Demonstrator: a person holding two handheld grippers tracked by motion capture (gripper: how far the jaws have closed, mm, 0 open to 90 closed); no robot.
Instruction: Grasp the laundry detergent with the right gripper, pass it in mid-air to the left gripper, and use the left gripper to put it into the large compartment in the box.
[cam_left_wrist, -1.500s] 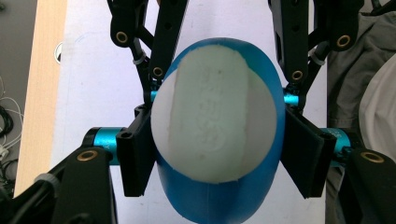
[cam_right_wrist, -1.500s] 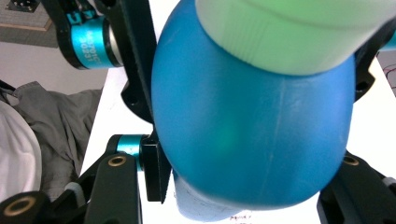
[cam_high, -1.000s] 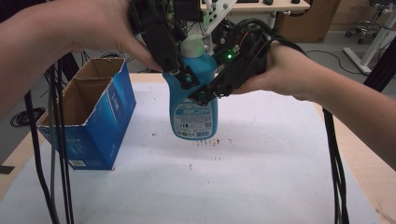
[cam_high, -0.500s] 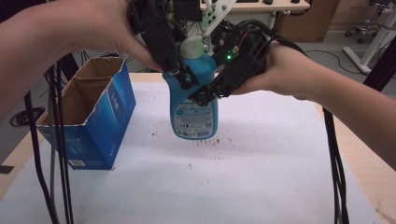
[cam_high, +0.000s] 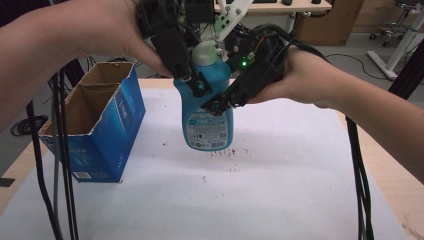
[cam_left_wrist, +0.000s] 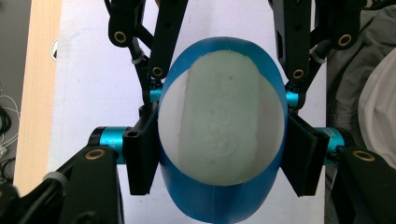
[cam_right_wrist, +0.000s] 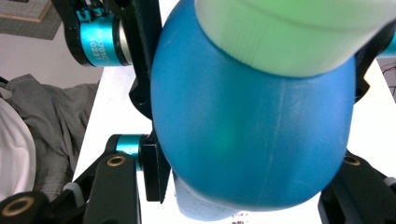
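Note:
A blue bottle (cam_high: 207, 122) with a pale green cap (cam_high: 205, 52) is upright over the middle of the white table sheet (cam_high: 290, 195). I cannot tell whether its base touches the sheet. My left gripper (cam_high: 194, 86) comes down from the upper left and is shut on the bottle's shoulder. My right gripper (cam_high: 221, 102) reaches in from the right and is shut on the bottle just below. In the left gripper view the cap (cam_left_wrist: 222, 130) sits between that gripper's pads (cam_left_wrist: 140, 158). The right gripper view has the blue body (cam_right_wrist: 252, 130) pressed between its jaws.
An open blue cardboard box (cam_high: 100, 125) stands at the table's left, its flaps up. Black cables (cam_high: 60, 165) hang in front of it and another cable (cam_high: 357, 170) trails on the right. Small dark specks (cam_high: 225, 152) lie under the bottle.

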